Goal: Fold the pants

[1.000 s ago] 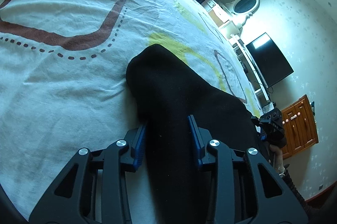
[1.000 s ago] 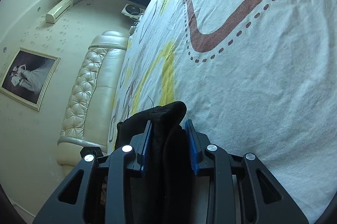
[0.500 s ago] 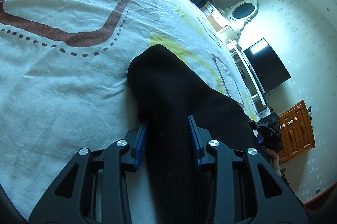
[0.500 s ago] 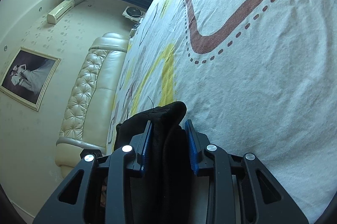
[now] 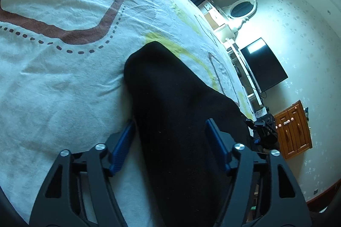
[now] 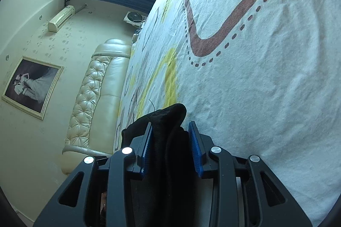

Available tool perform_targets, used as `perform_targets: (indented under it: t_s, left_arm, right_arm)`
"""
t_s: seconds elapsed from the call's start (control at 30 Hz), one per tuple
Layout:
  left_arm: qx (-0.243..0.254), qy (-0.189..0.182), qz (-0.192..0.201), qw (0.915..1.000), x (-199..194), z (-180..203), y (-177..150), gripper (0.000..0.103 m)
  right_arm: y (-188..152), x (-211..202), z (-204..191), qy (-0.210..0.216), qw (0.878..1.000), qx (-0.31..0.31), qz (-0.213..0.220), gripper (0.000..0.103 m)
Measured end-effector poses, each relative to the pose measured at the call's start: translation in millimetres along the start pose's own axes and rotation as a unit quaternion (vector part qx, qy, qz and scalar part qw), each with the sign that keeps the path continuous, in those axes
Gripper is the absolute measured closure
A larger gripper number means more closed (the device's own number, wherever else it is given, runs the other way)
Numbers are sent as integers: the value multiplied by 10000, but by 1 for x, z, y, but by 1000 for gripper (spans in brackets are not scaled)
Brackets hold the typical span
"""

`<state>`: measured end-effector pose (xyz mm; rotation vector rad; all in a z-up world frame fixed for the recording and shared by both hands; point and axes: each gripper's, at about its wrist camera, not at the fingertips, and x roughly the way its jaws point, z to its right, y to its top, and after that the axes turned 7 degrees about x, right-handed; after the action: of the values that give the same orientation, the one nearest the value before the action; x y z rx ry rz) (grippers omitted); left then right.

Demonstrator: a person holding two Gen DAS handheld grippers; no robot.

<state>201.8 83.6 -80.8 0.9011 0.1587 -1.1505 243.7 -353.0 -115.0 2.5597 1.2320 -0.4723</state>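
Note:
The black pants [image 5: 170,99] lie on the white patterned bed sheet [image 5: 53,77], running from between my left fingers toward the far end. My left gripper [image 5: 169,131] is open, its blue pads spread wide on either side of the cloth. My right gripper [image 6: 170,137] has its blue pads set against a bunched black edge of the pants [image 6: 168,118] with a small gap showing on the right side. The right gripper also shows small in the left wrist view [image 5: 263,128], at the pants' far side.
The bed sheet [image 6: 266,88] has brown, yellow and dotted shapes. A padded cream headboard [image 6: 93,99] and a framed photo [image 6: 32,88] are on one side. A dark TV [image 5: 262,64] and a wooden cabinet [image 5: 294,128] stand by the wall.
My left gripper's fingers have spread apart and let go of the pants. My right gripper's pads have eased slightly wider around the bunched edge.

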Motion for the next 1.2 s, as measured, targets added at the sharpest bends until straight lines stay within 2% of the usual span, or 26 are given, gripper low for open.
perform_targets:
  t_s: [0.03, 0.1, 0.13, 0.2, 0.3, 0.37, 0.43, 0.57, 0.67, 0.77, 0.83, 0.97, 1.1, 1.2]
  left_arm:
    - [28, 4, -5, 10000, -1, 4, 0, 11]
    - [9, 205, -17, 9998, -3, 10, 0, 6]
    - [-47, 361, -41, 9993, -3, 11, 0, 6]
    - [-204, 633, -48, 9978, -6, 13, -2, 6]
    - [-347, 1232, -12, 9918, -16, 19, -9, 6]
    - [-244, 1817, -42, 9830, -25, 28, -16, 6]
    - [-118, 2411, -30, 9704, -35, 36, -26, 6]
    - [214, 3055, 109, 9519, -59, 67, -51, 6]
    - [431, 3390, 212, 9396, -72, 94, -68, 6]
    - [540, 3486, 460, 9346, -85, 123, -84, 6]
    - [510, 3370, 558, 9385, -92, 140, -94, 6]
    - [589, 3179, 644, 9441, -96, 170, -113, 6]
    - [886, 3165, 780, 9412, -94, 185, -128, 6]
    - [1058, 3273, 682, 9365, -87, 190, -133, 6]
  right_arm:
    - [0, -4, 2, 51, 10000, 77, 36, 66]
    - [0, -15, 6, 117, 9996, 212, 118, 58]
    - [-1, -21, 7, 113, 9995, 251, 171, 55]
    - [-6, -32, 5, 50, 9994, 216, 253, 39]
    - [-19, -50, -5, -332, 9987, 1, 383, 21]
    - [-32, -61, -12, -823, 9954, -201, 453, 18]
    - [-48, -68, -16, -1422, 9879, -425, 453, 18]
    - [-86, -85, -33, -2372, 9632, -1096, 639, 18]
    - [-117, -94, -45, -2691, 9493, -1517, 584, 18]
    - [-145, -93, -60, -3091, 9262, -2095, 516, 18]
    - [-164, -89, -72, -3216, 9129, -2477, 437, 18]
    - [-190, -86, -93, -3191, 9041, -2784, 575, 18]
    - [-211, -80, -108, -3245, 8936, -3008, 758, 18]
    - [-224, -71, -114, -3202, 8881, -3238, 621, 18]
